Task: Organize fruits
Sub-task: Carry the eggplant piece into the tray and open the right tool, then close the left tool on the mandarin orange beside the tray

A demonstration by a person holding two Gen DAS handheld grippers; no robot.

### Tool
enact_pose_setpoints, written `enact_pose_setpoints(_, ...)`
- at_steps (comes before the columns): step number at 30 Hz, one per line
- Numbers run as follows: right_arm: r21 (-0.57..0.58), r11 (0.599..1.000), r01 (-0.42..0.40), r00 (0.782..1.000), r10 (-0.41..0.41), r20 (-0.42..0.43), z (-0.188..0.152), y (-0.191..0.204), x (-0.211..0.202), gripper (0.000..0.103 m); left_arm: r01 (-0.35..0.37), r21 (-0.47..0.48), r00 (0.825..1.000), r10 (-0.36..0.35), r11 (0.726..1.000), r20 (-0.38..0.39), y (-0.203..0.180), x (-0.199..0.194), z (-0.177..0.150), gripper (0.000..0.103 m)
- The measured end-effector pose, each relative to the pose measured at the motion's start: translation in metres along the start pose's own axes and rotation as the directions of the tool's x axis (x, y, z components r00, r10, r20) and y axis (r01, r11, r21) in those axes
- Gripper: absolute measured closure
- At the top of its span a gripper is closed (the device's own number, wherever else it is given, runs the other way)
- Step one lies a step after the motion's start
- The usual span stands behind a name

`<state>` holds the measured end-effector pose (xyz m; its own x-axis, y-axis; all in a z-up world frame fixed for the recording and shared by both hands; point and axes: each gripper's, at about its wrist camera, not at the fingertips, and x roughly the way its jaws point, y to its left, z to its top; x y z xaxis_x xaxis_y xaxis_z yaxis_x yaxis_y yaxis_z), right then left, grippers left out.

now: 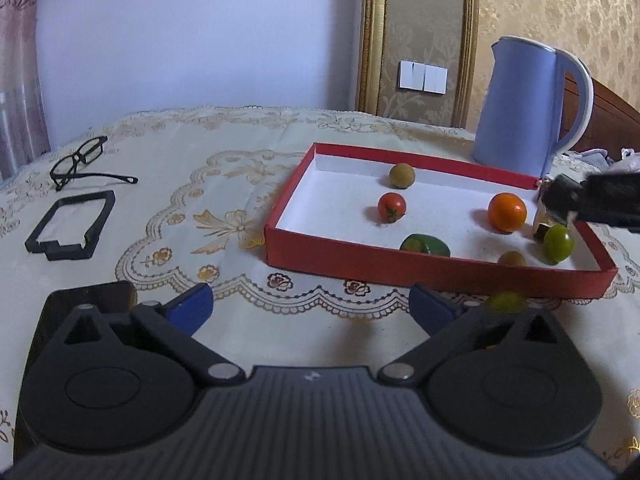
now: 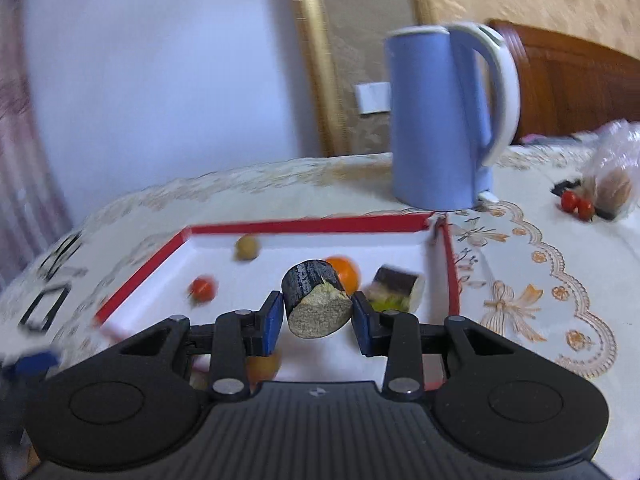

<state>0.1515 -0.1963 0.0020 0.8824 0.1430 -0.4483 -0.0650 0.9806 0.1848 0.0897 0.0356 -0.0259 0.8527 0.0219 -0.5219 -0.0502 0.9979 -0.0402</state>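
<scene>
A red box [image 1: 440,270] with a white floor holds a brown round fruit [image 1: 402,175], a red tomato [image 1: 392,207], an orange [image 1: 507,212], a green piece [image 1: 425,245] and a green tomato [image 1: 558,243]. My left gripper [image 1: 312,310] stands wide open over the cloth before the box, nothing between its pads. A blurred yellow-green fruit [image 1: 505,302] shows outside the box's near wall, beside the right finger. My right gripper [image 2: 316,318] is shut on a dark-skinned cut vegetable chunk [image 2: 318,300] above the box [image 2: 304,225]. A second such chunk [image 2: 396,286] lies inside by the orange [image 2: 346,270].
A blue kettle [image 1: 520,108] stands behind the box's far right corner. Black glasses [image 1: 80,160] and a black frame [image 1: 70,222] lie on the cloth at the left. A plastic bag [image 2: 612,168] and two red tomatoes [image 2: 576,204] sit far right.
</scene>
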Motion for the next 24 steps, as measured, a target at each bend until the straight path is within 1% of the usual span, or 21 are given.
enact_pose_setpoints(2, -0.02, 0.997, 0.075, 0.997, -0.076, -0.014, 0.004, 0.0, 0.011, 0.05, 0.008, -0.024, 1.0, -0.009, 1.0, -0.003, 0.005, 0.0, -0.001, 0.0)
enact_pose_setpoints(3, -0.043, 0.994, 0.103, 0.994, -0.104, -0.016, 0.003, 0.002, 0.011, 0.05, 0.018, -0.042, 1.0, -0.018, 0.999, -0.004, 0.008, 0.0, -0.001, 0.0)
enact_pose_setpoints(4, -0.065, 0.993, 0.099, 0.995, -0.099, -0.007, 0.0, 0.003, 0.007, 0.05, 0.031, -0.058, 0.999, -0.031, 0.998, -0.003, 0.011, 0.001, -0.001, 0.0)
enact_pose_setpoints(5, -0.081, 0.994, 0.077, 0.997, -0.077, 0.003, -0.005, 0.003, 0.001, 0.05, 0.052, -0.078, 0.999, -0.052, 0.996, 0.0, 0.014, 0.0, -0.001, 0.0)
enact_pose_setpoints(7, -0.081, 0.995, 0.055, 0.998, -0.053, 0.019, -0.014, 0.002, -0.015, 0.05, 0.09, -0.1, 0.996, -0.089, 0.991, 0.013, 0.018, -0.001, -0.001, 0.0)
enact_pose_setpoints(8, -0.077, 0.996, 0.052, 0.998, -0.049, 0.04, -0.019, 0.001, -0.026, 0.05, 0.113, -0.096, 0.993, -0.111, 0.989, 0.027, 0.018, -0.003, -0.002, 0.0)
enact_pose_setpoints(9, -0.069, 0.996, 0.058, 0.996, -0.054, 0.067, -0.025, -0.001, -0.038, 0.05, 0.136, -0.077, 0.99, -0.133, 0.988, 0.045, 0.016, -0.007, -0.002, 0.0)
enact_pose_setpoints(11, -0.051, 0.997, 0.066, 0.992, -0.06, 0.112, -0.034, -0.005, -0.059, 0.049, 0.163, 0.008, 0.983, -0.164, 0.987, 0.081, 0.005, -0.018, -0.005, 0.0)
enact_pose_setpoints(13, -0.018, 0.997, 0.072, 0.986, -0.068, 0.155, -0.043, -0.012, -0.078, 0.036, 0.16, 0.12, 0.978, -0.174, 0.98, 0.115, -0.013, -0.031, -0.011, 0.0)
enact_pose_setpoints(14, -0.007, 0.997, 0.074, 0.983, -0.072, 0.171, -0.048, -0.016, -0.087, 0.034, 0.161, 0.169, 0.976, -0.183, 0.972, 0.122, -0.021, -0.036, -0.014, 0.0)
enact_pose_setpoints(15, 0.001, 0.997, 0.078, 0.98, -0.077, 0.181, -0.054, -0.019, -0.094, 0.034, 0.165, 0.212, 0.973, -0.194, 0.963, 0.123, -0.029, -0.041, -0.017, 0.0)
enact_pose_setpoints(17, 0.02, 0.996, 0.087, 0.978, -0.089, 0.188, -0.061, -0.025, -0.103, 0.034, 0.164, 0.269, 0.974, -0.199, 0.949, 0.107, -0.044, -0.045, -0.021, 0.0)
enact_pose_setpoints(18, 0.031, 0.996, 0.085, 0.978, -0.089, 0.186, -0.064, -0.028, -0.106, 0.034, 0.161, 0.287, 0.978, -0.192, 0.944, 0.084, -0.051, -0.043, -0.023, 0.0)
enact_pose_setpoints(19, 0.04, 0.996, 0.079, 0.979, -0.085, 0.183, -0.067, -0.031, -0.107, 0.034, 0.169, 0.292, 0.977, -0.199, 0.941, 0.077, -0.054, -0.042, -0.023, 0.0)
enact_pose_setpoints(24, 0.045, 0.996, 0.078, 0.98, -0.085, 0.179, -0.072, -0.036, -0.111, 0.034, 0.189, 0.283, 0.977, -0.208, 0.94, 0.037, -0.065, -0.039, -0.023, 0.0)
